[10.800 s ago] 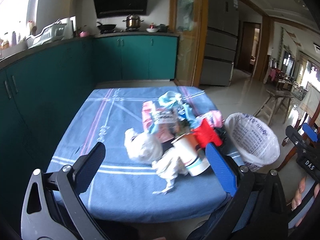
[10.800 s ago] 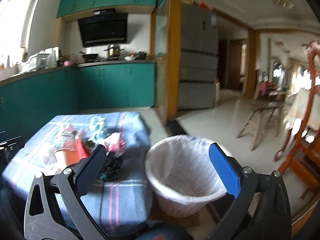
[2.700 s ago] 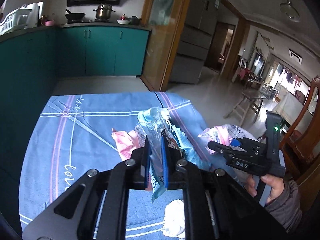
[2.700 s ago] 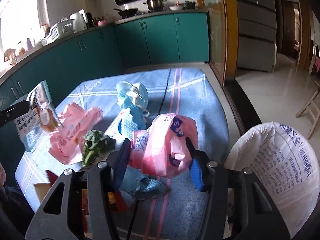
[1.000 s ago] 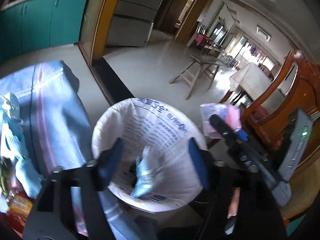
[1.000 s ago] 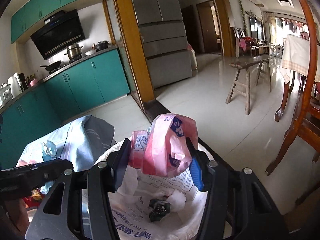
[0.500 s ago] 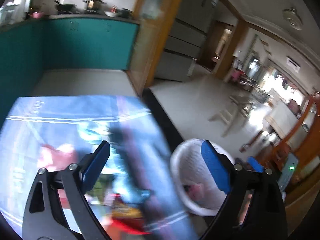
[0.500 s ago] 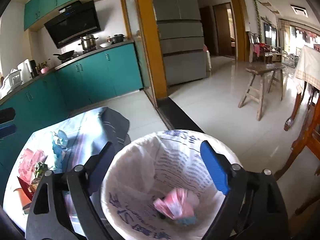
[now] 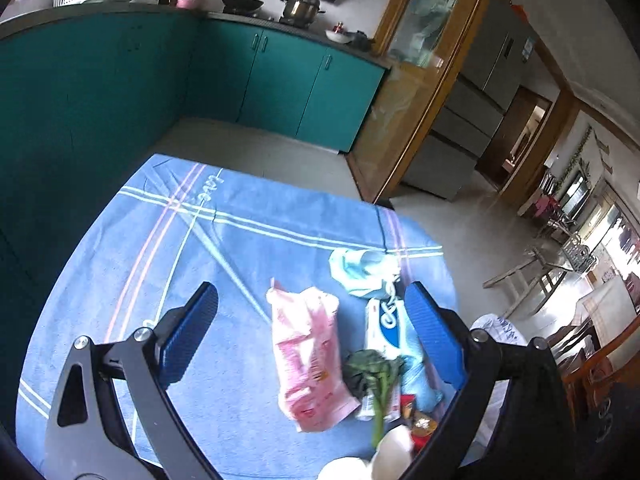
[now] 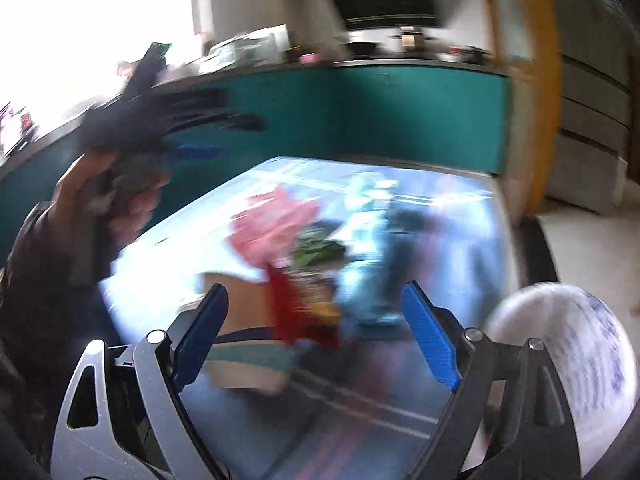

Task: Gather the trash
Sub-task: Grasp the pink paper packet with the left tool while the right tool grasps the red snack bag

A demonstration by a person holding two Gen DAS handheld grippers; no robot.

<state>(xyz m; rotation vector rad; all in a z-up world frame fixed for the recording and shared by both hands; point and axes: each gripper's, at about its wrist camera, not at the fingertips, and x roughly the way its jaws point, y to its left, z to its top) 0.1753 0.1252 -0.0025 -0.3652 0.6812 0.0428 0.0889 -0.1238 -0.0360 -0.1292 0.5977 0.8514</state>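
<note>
**Teal-cabinet kitchen, trash run partly done: both grippers empty over the bench**

Kitchen with teal cabinets; low bench under a blue striped cloth, lined trash bin standing on the floor just beside the bench's right-hand edge.

Left gripper: jaws have just been opening and stand wide, nothing between the pads. It points down at the bench, with the litter lying beyond and between the fingers.

Right gripper: jaws have likewise just been opening and stand wide, empty. Its view is heavily motion-blurred; item detail there is unreliable.

Still on the bench, clustered toward the bin side:
- pink wrapper, flat, nearest the left jaws
- light blue crumpled plastic at the far end of the cluster
- white-and-blue packet, touching the blue plastic
- leafy green scrap, lying over the packet's near end
- white rounded items at the near edge; what they are I cannot tell
- red and orange bits beside them, partly hidden by the right-hand finger

Bin contents not visible from either view.

Judgement: task is mid-way. Several pieces remain, so more pick-and-drop trips are needed; the pink wrapper looks like the easiest next target for the left gripper.
</note>
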